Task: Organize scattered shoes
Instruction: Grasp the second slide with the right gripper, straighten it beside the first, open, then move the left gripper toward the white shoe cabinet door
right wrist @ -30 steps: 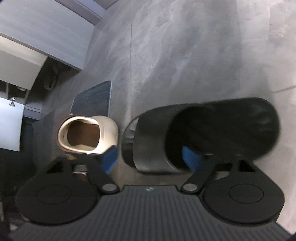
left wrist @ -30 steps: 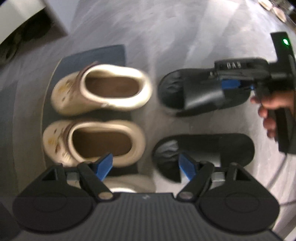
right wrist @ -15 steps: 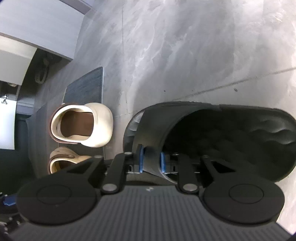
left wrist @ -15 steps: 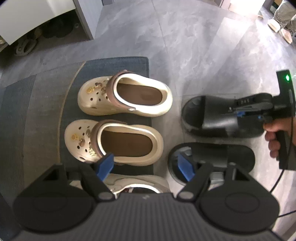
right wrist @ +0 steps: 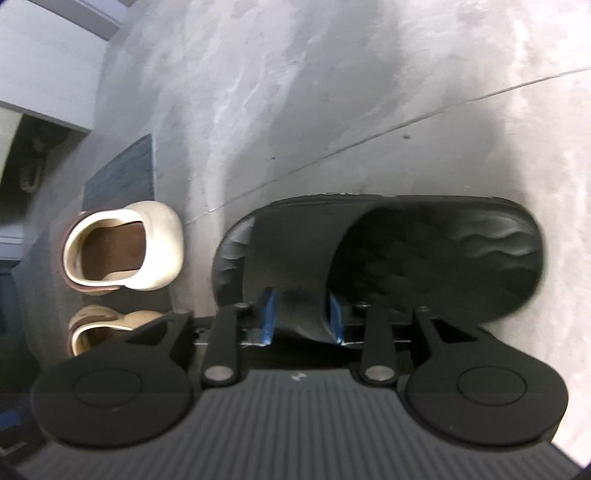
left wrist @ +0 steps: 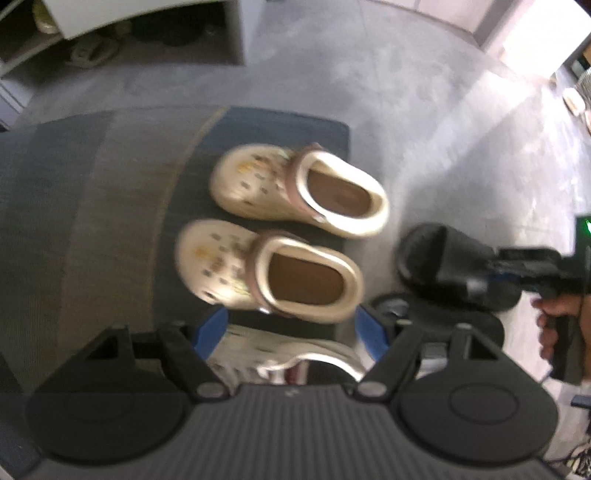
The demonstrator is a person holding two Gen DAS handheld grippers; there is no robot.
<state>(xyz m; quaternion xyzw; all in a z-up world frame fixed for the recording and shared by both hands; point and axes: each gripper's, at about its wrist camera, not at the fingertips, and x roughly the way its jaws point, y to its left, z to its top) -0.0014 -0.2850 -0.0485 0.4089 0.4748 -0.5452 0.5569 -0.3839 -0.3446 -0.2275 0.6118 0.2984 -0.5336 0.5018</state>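
**Right tongs loosening around a black slide's strap; left tongs wide apart above the clogs**

Nearest in the right wrist view, the right tongs (right wrist: pixel 301 314) straddle the side of the strap of a black slide sandal (right wrist: pixel 380 254). Their blue pads sit on either side of the strap's edge and the jaws are opening at this moment, with the strap between them; the pads look just off the rubber rather than pressing it. The slide lies flat on the grey stone floor (right wrist: pixel 295 92), toe end toward the clogs, its footbed ribbed with a wavy pattern at the heel. No lettering can be read on it.

In the left wrist view, the left tongs (left wrist: pixel 291 332) stand wide apart with nothing gripped. Just past their blue fingers (left wrist: pixel 212 332) lies a white sneaker (left wrist: pixel 280 354), partly hidden by the tool body. Beside it, on the floor, is a second black slide (left wrist: pixel 436 317), next to the one under the right tongs.

Farther out, two cream clogs with brown heel straps and small charms sit side by side on a dark blue mat (left wrist: pixel 280 122): the nearer clog (left wrist: pixel 266 273) and the farther clog (left wrist: pixel 299 192), toes the same way, close but not clearly touching. The view is blurred, so the charms cannot be made out.

At the right edge a hand (left wrist: pixel 557 317) grips the right tool's handle, where a green light glows. Farthest away, an open white cabinet (left wrist: pixel 147 22) holds dim footwear underneath.
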